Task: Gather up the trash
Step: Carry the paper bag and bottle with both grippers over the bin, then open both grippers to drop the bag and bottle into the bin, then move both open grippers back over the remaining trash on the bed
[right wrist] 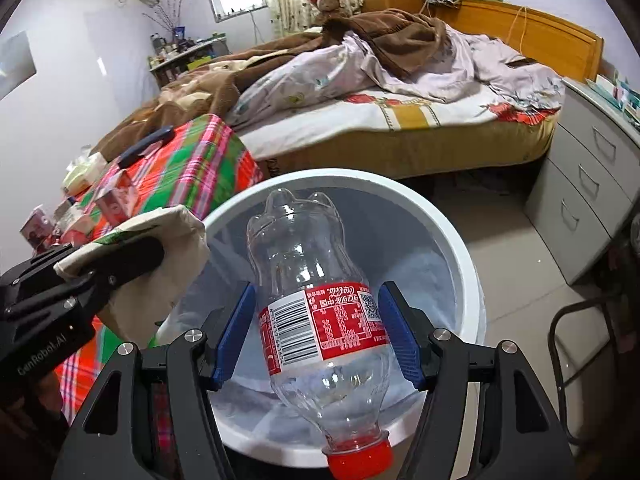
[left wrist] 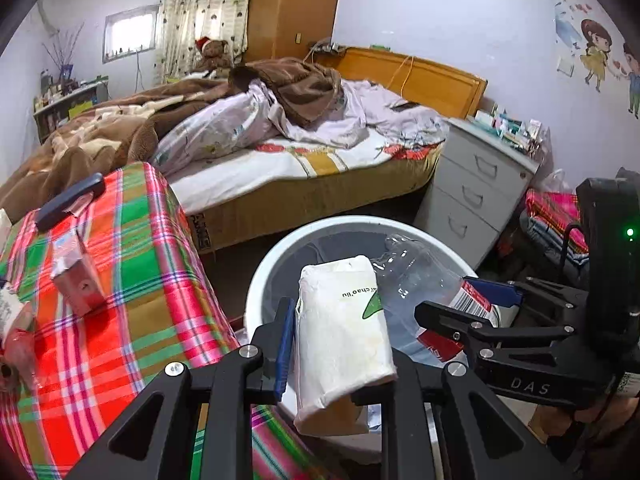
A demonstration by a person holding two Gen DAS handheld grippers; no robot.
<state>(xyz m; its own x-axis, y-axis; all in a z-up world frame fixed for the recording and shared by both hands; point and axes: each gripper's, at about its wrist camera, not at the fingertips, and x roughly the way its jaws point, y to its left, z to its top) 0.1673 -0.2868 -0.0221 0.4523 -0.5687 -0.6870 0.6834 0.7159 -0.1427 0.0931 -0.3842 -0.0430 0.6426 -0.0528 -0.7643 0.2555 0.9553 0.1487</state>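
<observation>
Over the white bin [right wrist: 472, 280], the left gripper [left wrist: 332, 344] clamps a white packet [left wrist: 344, 328], its far finger hidden; the right gripper [right wrist: 316, 328] clamps a clear bottle [right wrist: 316, 300].

Both grippers are black, angular frames with triangular cut-outs, silver screw heads and ribbed blue pads. The left gripper [left wrist: 320, 350] reads "GenRobot.AI" in the right view; the right gripper [right wrist: 318, 334] shows "DAS" and a green light.
</observation>
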